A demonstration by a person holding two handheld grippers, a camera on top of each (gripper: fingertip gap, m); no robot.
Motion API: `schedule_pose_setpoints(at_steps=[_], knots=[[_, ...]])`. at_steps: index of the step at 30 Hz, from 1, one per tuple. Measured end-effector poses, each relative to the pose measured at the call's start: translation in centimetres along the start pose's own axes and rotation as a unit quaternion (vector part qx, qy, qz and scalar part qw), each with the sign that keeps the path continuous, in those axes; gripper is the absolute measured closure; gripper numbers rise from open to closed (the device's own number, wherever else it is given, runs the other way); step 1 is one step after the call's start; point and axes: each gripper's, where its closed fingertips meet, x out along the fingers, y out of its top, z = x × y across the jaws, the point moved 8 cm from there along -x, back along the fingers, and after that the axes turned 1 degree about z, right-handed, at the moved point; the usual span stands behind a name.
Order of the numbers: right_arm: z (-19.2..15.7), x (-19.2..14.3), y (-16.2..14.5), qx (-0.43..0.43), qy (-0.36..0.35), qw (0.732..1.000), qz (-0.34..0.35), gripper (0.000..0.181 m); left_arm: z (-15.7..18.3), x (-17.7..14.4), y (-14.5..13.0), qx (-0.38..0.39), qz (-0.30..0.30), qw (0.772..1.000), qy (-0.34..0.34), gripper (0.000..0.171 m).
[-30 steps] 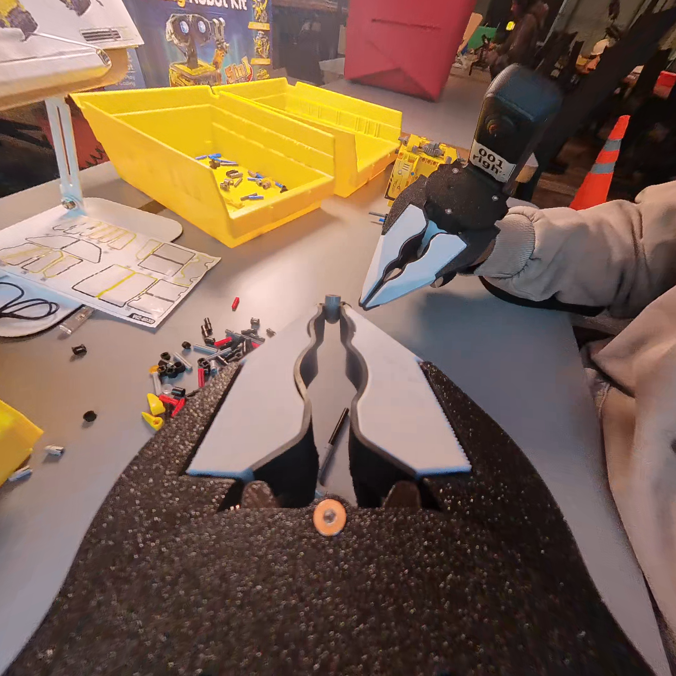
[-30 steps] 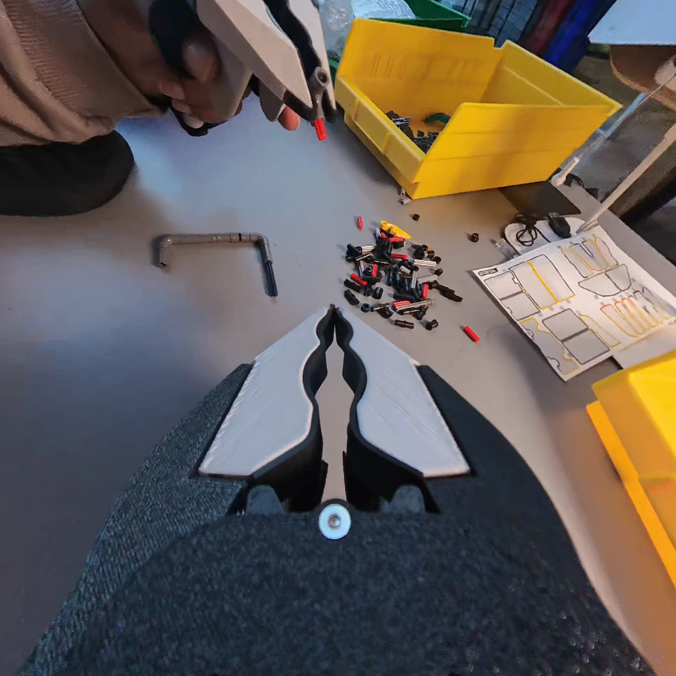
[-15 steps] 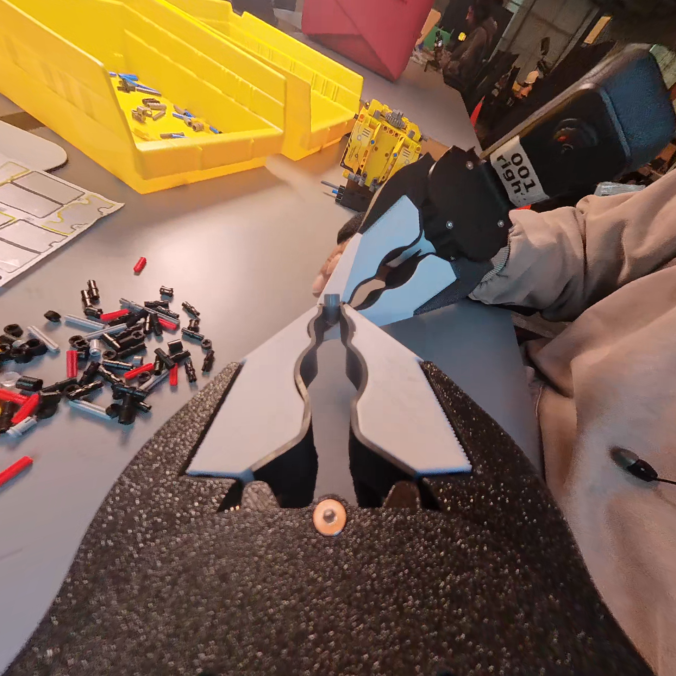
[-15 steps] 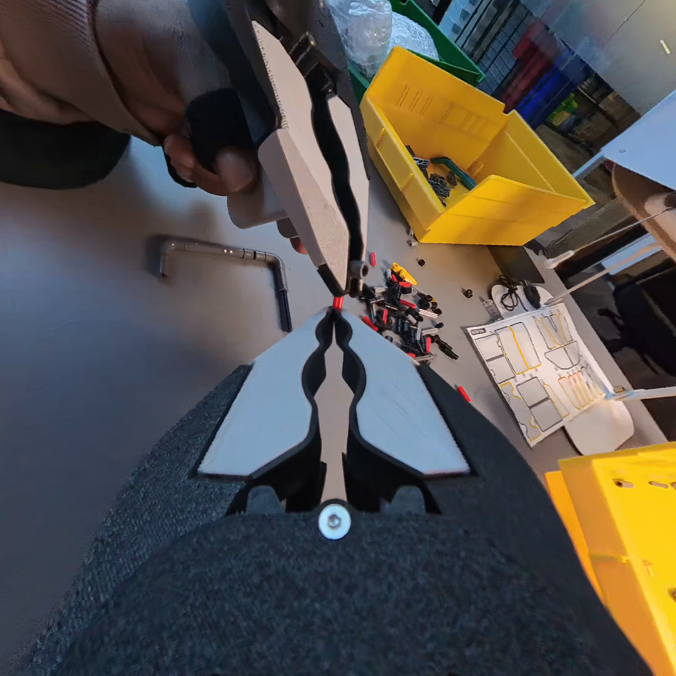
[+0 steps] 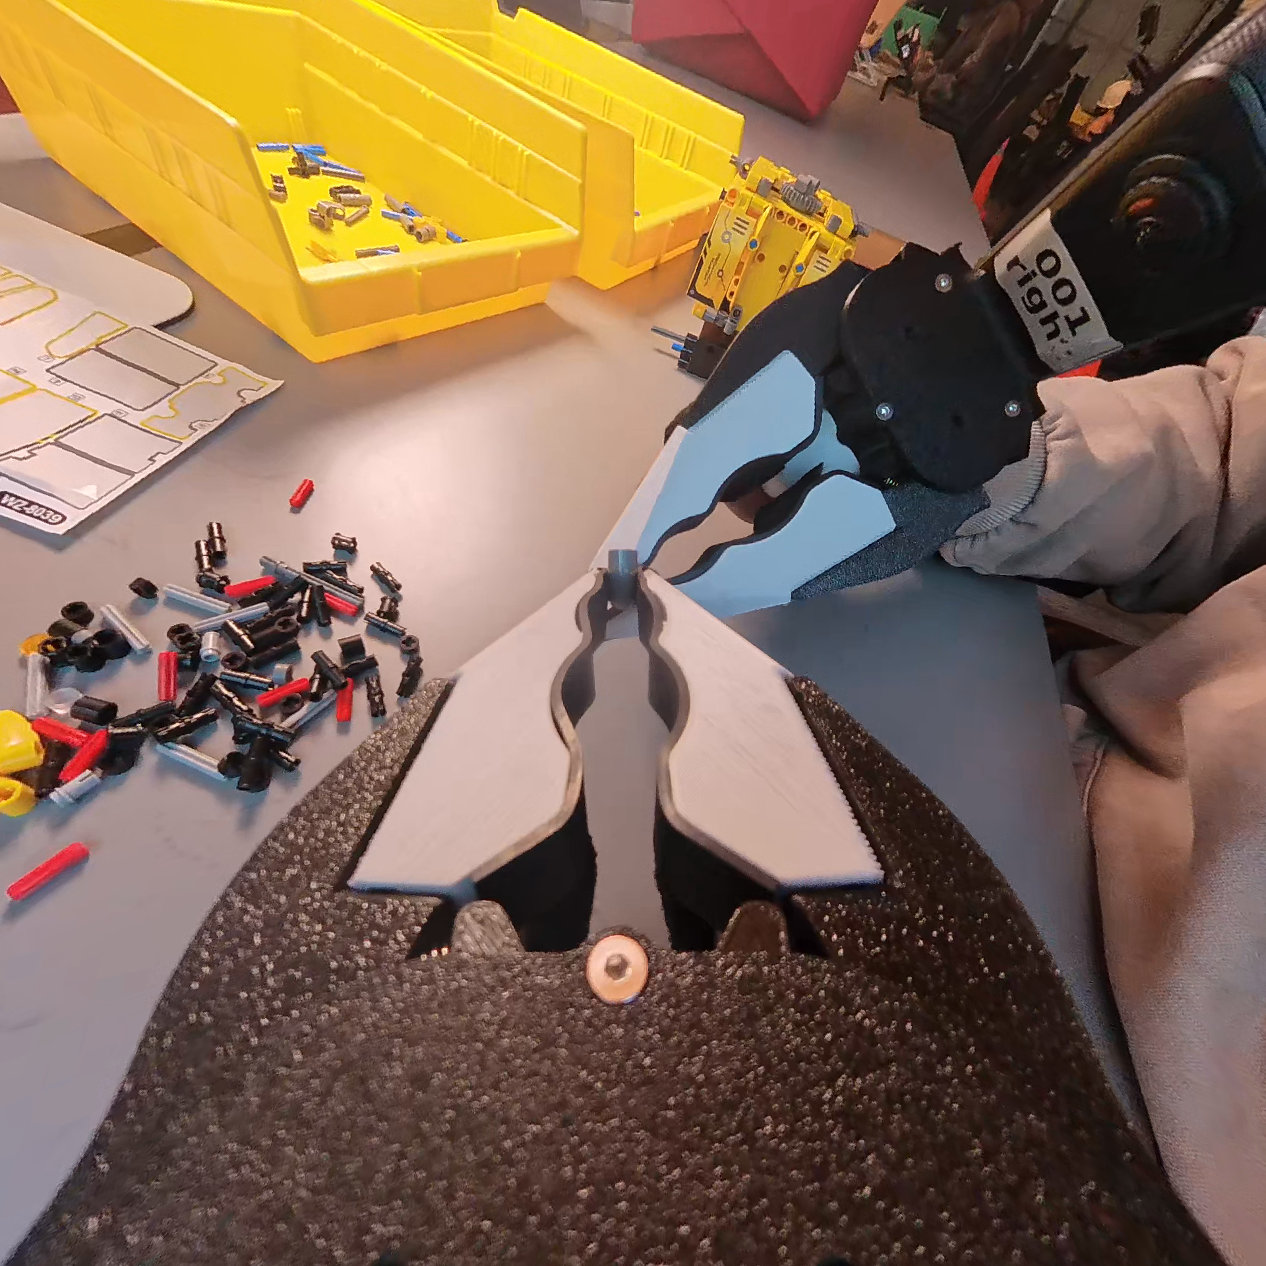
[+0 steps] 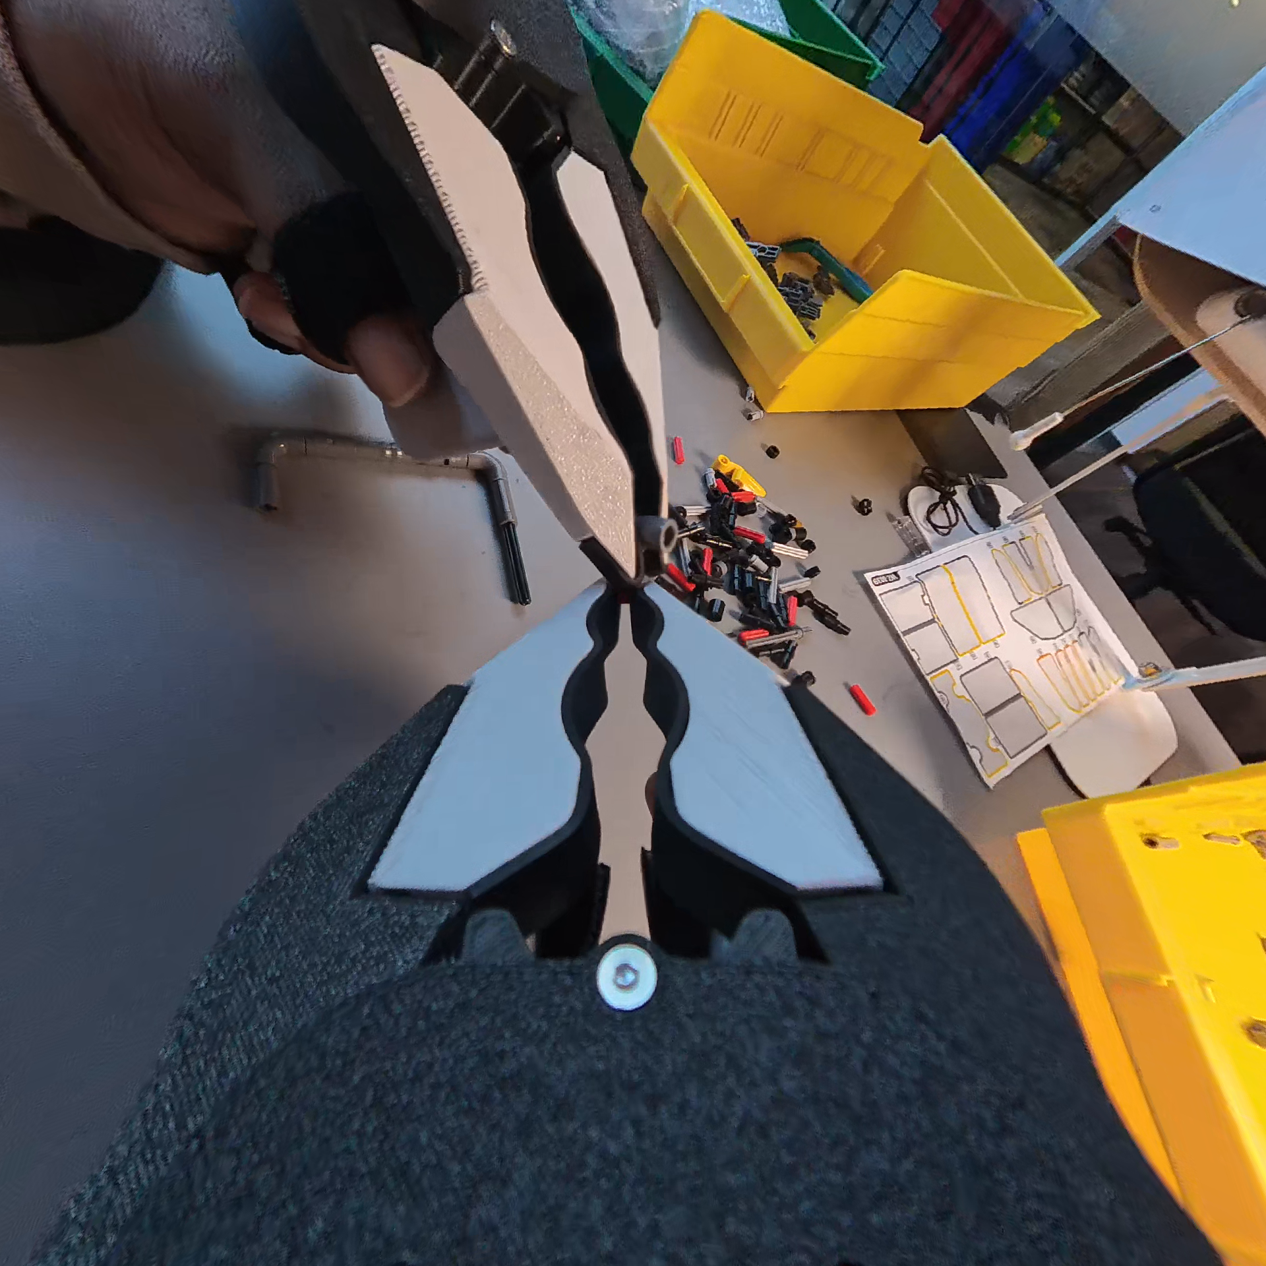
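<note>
A grey bench (image 5: 479, 438) carries everything here, matte and smooth, with warm light on one side and a cooler shade on the other. The left tongs (image 5: 622, 594) are drawn narrow and pinch a small grey connector (image 5: 622, 570) at their tips, held above the bench. The right tongs (image 6: 625, 597) are likewise nearly closed, and a sliver of red peg (image 6: 623, 597) shows between their tips; they meet the left tongs tip to tip, the red piece right at the grey connector (image 6: 659, 541).

Beside the meeting point lies a scattered heap of small parts (image 5: 226, 678), black, red and grey pins, with a few yellow bits at its edge and single red pegs lying loose near it. A printed sticker sheet (image 5: 116, 390) rests flat beyond the heap, partly on a white rounded base plate (image 6: 1110, 747). An angled grey rod assembly (image 6: 411, 473) lies on the bench under the left tongs in the right wrist view.

Two yellow bins (image 5: 383, 178) stand side by side at the back, the nearer one holding a few blue and grey pieces. A half-built yellow model (image 5: 774, 246) stands just beside them. In the right wrist view another yellow bin (image 6: 863, 274) holds dark pieces, with a green bin (image 6: 822, 48) behind it. A dark red shape (image 5: 753, 48) and a cluttered room with shelving lie beyond. A beige sleeve (image 5: 1123, 479) covers the arm behind the right tongs.
</note>
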Motion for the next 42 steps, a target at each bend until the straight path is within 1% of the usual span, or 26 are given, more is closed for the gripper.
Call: schedule_pose_setpoints(at_steps=[2, 3, 4, 5, 9, 14, 15, 16, 17, 18, 19, 20, 21, 22, 24, 26, 27, 29, 30, 33, 34, 36, 37, 38, 39, 42], knots=[[0.0, -0.1, 0.1, -0.002, 0.001, 1.0, -0.001, 0.181, 0.2, -0.2, 0.1, 0.005, 0.001, 1.0, -0.01, 0.161], [0.0, -0.1, 0.1, -0.006, -0.004, 1.0, -0.004, 0.181, 0.3, -0.2, 0.2, -0.005, 0.002, 1.0, -0.023, 0.152], [0.0, -0.1, 0.2, -0.012, -0.004, 1.0, -0.005, 0.181, 0.2, -0.2, 0.2, -0.016, 0.002, 1.0, -0.025, 0.154], [-0.2, -0.1, 0.3, -0.016, 0.001, 1.0, -0.005, 0.181, 0.0, -0.3, 0.1, -0.015, 0.0, 1.0, -0.019, 0.164], [-0.7, 0.0, 0.4, -0.059, -0.001, 0.998, -0.02, 0.181, 0.3, -0.5, 0.2, 0.016, -0.023, 1.0, -0.009, 0.165], [-0.8, -0.8, 0.7, -0.099, -0.011, 0.995, 0.001, 0.181, 0.4, -0.7, 0.8, 0.0, -0.004, 1.0, -0.025, 0.165], [-0.7, -1.0, 0.7, -0.102, -0.013, 0.995, 0.005, 0.181, 0.1, -0.8, 1.0, -0.016, 0.011, 1.0, -0.022, 0.165], [-1.2, -1.0, 0.4, -0.113, 0.018, 0.993, -0.008, 0.181, -0.9, -1.7, 1.8, -0.036, 0.055, 0.998, 0.006, 0.164], [-2.4, -0.6, -1.1, -0.12, 0.045, 0.991, -0.042, 0.181, -2.7, -4.5, 3.7, -0.056, 0.128, 0.989, 0.037, 0.165], [-3.9, -0.4, -2.6, -0.138, 0.055, 0.987, -0.058, 0.181, -4.0, -7.5, 5.3, -0.064, 0.186, 0.979, 0.053, 0.166], [-4.2, -0.8, -2.6, -0.143, 0.043, 0.988, -0.044, 0.181, -3.8, -8.4, 5.8, -0.031, 0.171, 0.983, 0.06, 0.165], [-3.0, -1.3, -1.4, -0.104, 0.023, 0.994, -0.009, 0.181, -2.8, -7.3, 5.1, 0.006, 0.126, 0.99, 0.055, 0.165], [-1.4, -1.5, -0.7, -0.065, 0.017, 0.998, 0.005, 0.181, -2.0, -5.7, 4.1, 0.012, 0.095, 0.995, 0.037, 0.164], [-0.2, -1.3, -0.7, -0.051, 0.018, 0.999, 0.0, 0.181, -1.8, -4.5, 3.1, -0.006, 0.084, 0.996, 0.022, 0.164], [0.9, -1.3, -0.7, -0.028, 0.017, 0.999, 0.011, 0.181, -1.7, -3.7, 2.6, -0.041, 0.087, 0.995, 0.001, 0.164], [1.2, -1.5, -1.1, -0.002, 0.012, 1.0, 0.017, 0.181, -2.2, -4.0, 2.6, -0.021, 0.074, 0.997, 0.029, 0.164], [1.2, -1.5, -1.5, 0.004, 0.011, 1.0, 0.011, 0.181, -2.6, -4.2, 2.6, -0.029, 0.079, 0.996, 0.025, 0.164], [1.1, -1.4, -2.0, 0.011, 0.009, 1.0, 0.005, 0.181, -2.9, -4.4, 2.6, -0.075, 0.103, 0.992, -0.015, 0.165], [1.2, -1.3, -2.1, 0.014, 0.006, 1.0, 0.004, 0.181, -3.0, -4.5, 2.5, -0.085, 0.109, 0.99, -0.024, 0.165], [1.3, -1.3, -1.1, 0.018, -0.006, 0.999, 0.028, 0.181, -2.5, -4.1, 2.0, -0.073, 0.105, 0.991, -0.035, 0.164], [1.2, -1.1, -0.6, 0.028, 0.003, 0.999, 0.034, 0.174, -2.2, -3.7, 1.9, -0.07, 0.103, 0.991, -0.042, 0.164], [0.7, -0.5, 0.3, 0.053, 0.03, 0.998, 0.034, 0.153, -1.4, -2.7, 1.5, -0.053, 0.084, 0.994, -0.046, 0.164], [0.5, -0.3, 0.6, 0.055, 0.031, 0.997, 0.038, 0.152, -1.1, -2.2, 1.4, -0.037, 0.071, 0.996, -0.041, 0.164], [0.3, -0.3, 0.8, 0.047, 0.031, 0.998, 0.04, 0.157, -0.7, -1.8, 1.2, -0.022, 0.058, 0.997, -0.037, 0.164], [0.2, -0.2, 0.8, 0.037, 0.028, 0.998, 0.038, 0.167, -0.4, -1.4, 1.1, -0.009, 0.048, 0.998, -0.035, 0.164], [-0.1, -0.2, 0.5, 0.03, 0.023, 0.999, 0.024, 0.181, 0.1, -0.7, 0.9, 0.017, 0.031, 0.999, -0.03, 0.164]])
